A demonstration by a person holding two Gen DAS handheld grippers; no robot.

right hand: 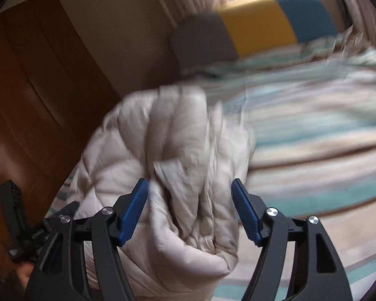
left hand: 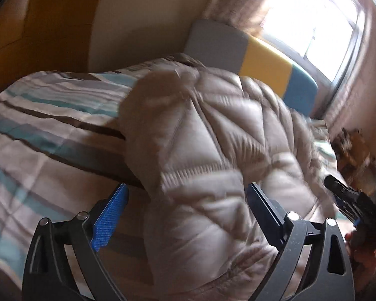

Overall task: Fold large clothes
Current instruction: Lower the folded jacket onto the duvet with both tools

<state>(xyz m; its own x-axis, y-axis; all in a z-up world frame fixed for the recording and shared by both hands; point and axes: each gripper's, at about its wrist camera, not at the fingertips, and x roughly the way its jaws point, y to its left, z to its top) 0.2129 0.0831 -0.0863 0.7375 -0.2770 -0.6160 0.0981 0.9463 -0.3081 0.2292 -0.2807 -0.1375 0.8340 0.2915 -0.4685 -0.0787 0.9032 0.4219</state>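
Note:
A beige quilted puffer jacket lies bunched on the bed, blurred in both views. In the left wrist view my left gripper stands wide open, with a puffy fold of the jacket between its blue pads but not pinched. The right wrist view shows the jacket folded over in a thick roll. My right gripper is open around the near end of that roll, its pads apart from the cloth. Each gripper also appears at the edge of the other's view: the right gripper and the left gripper.
The bed carries a striped quilt in white, teal and brown. A grey, yellow and blue headboard stands behind, under a bright window with curtains. A brown wooden door lies to the left. Orange-brown clutter sits beside the bed.

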